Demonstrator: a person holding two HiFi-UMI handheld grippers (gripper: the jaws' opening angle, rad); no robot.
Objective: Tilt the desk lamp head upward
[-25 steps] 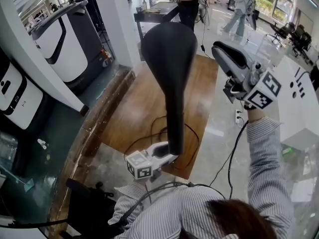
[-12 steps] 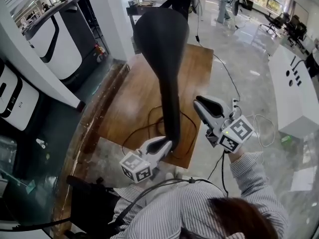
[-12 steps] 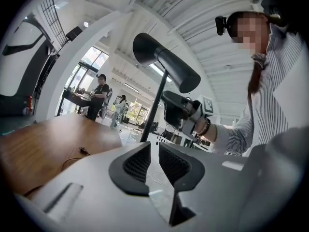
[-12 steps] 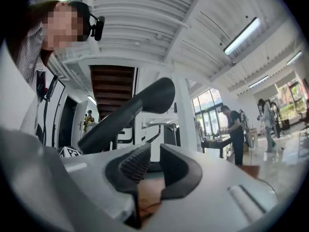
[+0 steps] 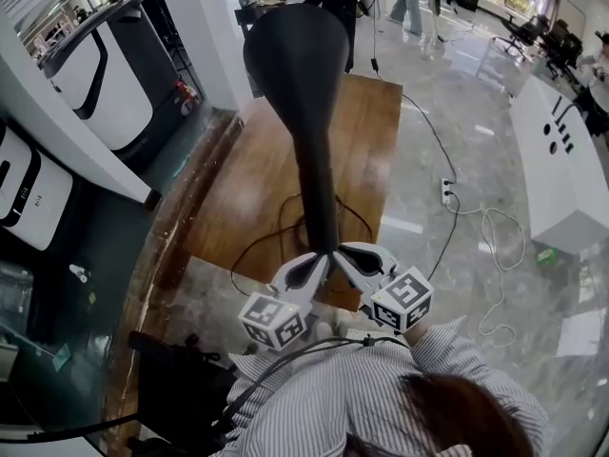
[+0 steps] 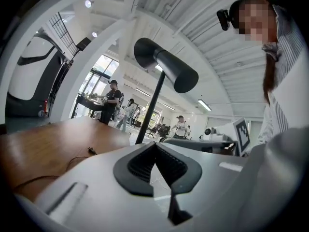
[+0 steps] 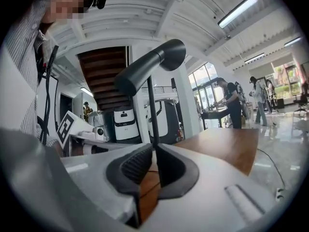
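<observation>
The desk lamp's black head [image 5: 295,60] fills the upper middle of the head view, and its thin black pole [image 5: 319,188] runs down to both grippers. My left gripper [image 5: 322,258] is shut on the pole low down; in the left gripper view the pole [image 6: 149,112] rises straight from the closed tips [image 6: 154,144] to the head [image 6: 166,64]. My right gripper [image 5: 344,253] faces it from the other side. Its jaws have just been closing and still show a narrow gap [image 7: 154,148], with the pole [image 7: 151,115] at the tips and the head [image 7: 149,66] above.
The lamp stands on a wooden table [image 5: 257,188] with a black cable [image 5: 276,246] looped on it. White machines [image 5: 105,65] stand at the left. A white counter [image 5: 561,179] is at the right. A power strip [image 5: 445,193] lies on the floor, and people work at a far table.
My right gripper has swung down from the upper right to the low part of the pole, opposite the left gripper. The left gripper has stayed at the pole.
</observation>
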